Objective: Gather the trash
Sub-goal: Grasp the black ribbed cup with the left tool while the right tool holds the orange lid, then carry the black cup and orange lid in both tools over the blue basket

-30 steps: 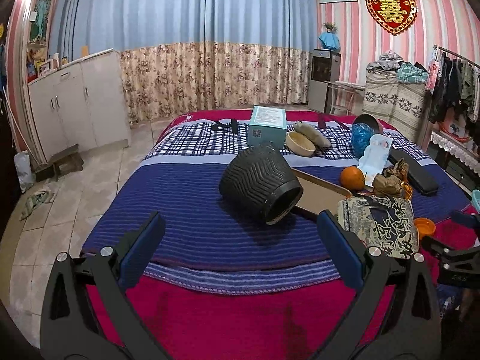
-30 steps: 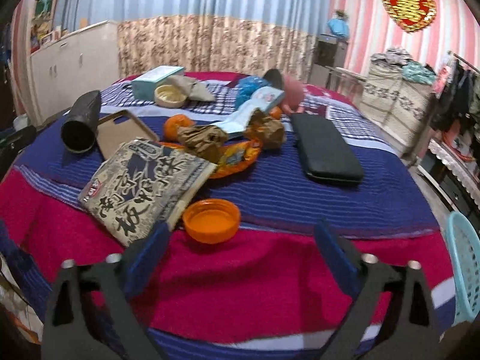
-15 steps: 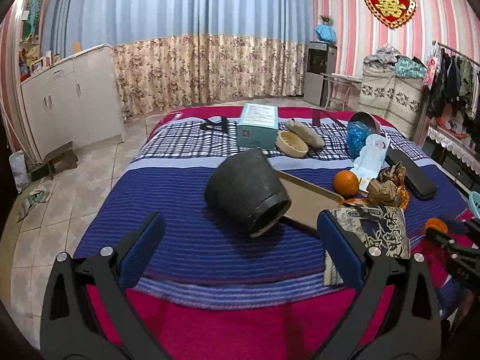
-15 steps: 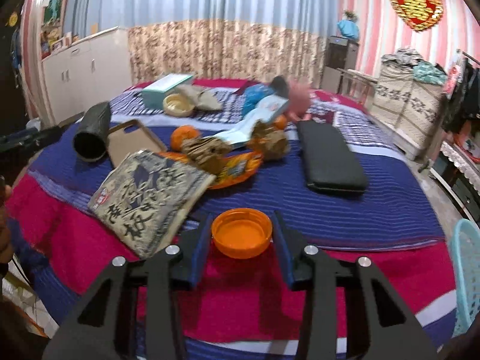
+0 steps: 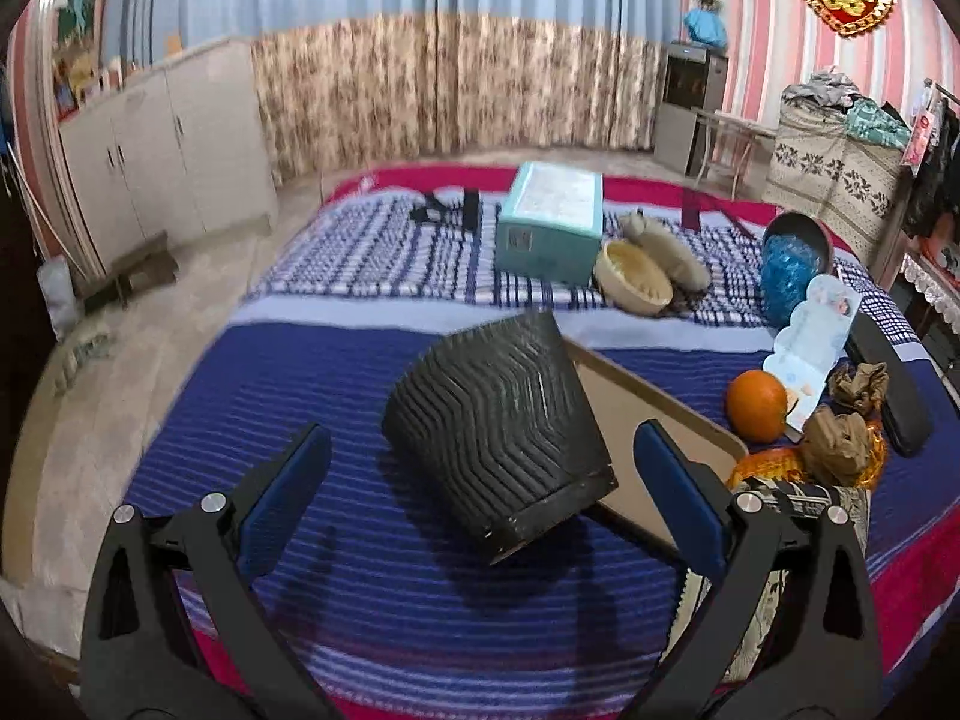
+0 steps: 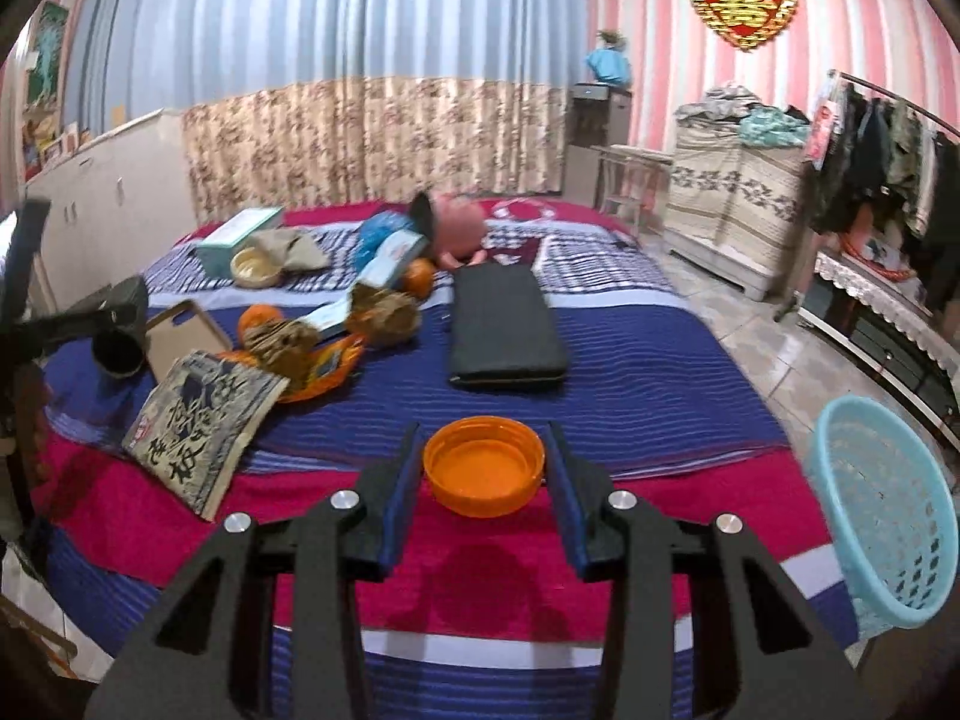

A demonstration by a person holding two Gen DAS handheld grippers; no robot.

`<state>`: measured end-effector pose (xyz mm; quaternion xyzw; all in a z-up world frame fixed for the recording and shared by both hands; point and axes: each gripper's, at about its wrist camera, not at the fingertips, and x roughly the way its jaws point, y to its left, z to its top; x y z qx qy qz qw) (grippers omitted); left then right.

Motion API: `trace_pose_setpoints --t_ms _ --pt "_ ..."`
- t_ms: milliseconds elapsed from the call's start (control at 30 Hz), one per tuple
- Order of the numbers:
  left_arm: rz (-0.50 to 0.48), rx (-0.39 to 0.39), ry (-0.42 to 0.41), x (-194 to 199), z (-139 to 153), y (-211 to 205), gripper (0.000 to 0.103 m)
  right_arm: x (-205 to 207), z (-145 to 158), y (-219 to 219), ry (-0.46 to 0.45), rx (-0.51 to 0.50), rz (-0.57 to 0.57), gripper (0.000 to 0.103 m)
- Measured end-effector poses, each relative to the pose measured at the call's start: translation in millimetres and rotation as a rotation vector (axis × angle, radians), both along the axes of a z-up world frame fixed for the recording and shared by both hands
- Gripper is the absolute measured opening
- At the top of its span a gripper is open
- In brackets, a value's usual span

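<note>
The bed fills most of both views, spread with a magenta blanket at the near edge and a blue striped one beyond, then a checked cloth at the far end. Closest in, the right gripper has its fingers clamped on the orange lid, one pad on each side of its rim, the lid raised over the magenta strip. The left gripper has its fingers wide apart, with the black bin lying on its side between and just past them, its mouth turned toward the right, resting partly on a tan tray.

Right of the bed a tiled aisle lies open, with a light blue basket at the near corner. Left of the bed is more bare tile, up to the white cabinets.

Further in, a printed packet overhangs the blanket seam, with crumpled brown paper, an orange wrapper and an orange crowded behind it. A black case lies alone mid-bed. Beyond sit a teal box and a cream bowl. Curtains and a striped pink wall close the room
</note>
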<state>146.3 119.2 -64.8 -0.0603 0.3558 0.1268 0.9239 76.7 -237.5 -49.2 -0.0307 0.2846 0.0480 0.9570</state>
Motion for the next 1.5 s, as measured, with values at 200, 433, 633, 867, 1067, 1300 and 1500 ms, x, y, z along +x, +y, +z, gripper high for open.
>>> trace_pose_setpoints --t_ms 200,433,633,867,1067,1300,1500 --pt "-0.052 -0.035 0.064 13.8 -12.8 -8.2 0.09 -6.0 9.6 -27.1 -0.028 0.016 -0.062 0.04" --pt "-0.07 -0.029 0.074 16.5 -11.6 -14.0 0.066 -14.5 20.4 -52.6 -0.063 0.012 -0.125 0.04" --pt "-0.09 0.053 0.011 6.2 3.7 -30.5 0.065 -18.4 23.8 -67.1 -0.076 0.011 -0.161 0.04" --pt "-0.182 0.085 -0.126 -7.6 50.8 -73.1 0.065 -20.5 30.7 -91.7 -0.093 0.025 -0.221 0.04" --pt "-0.352 0.056 -0.224 -11.4 88.1 -146.9 0.065 -27.5 43.4 -136.6 -0.127 0.064 -0.336 0.04" --pt "-0.533 -0.012 -0.275 -18.7 110.8 -233.8 0.065 -22.8 72.7 -190.8 -0.182 0.044 -0.467 0.04" --pt "-0.678 -0.018 -0.325 -48.1 118.1 -301.5 0.065 -18.5 68.2 -229.9 -0.198 0.076 -0.527 0.04"
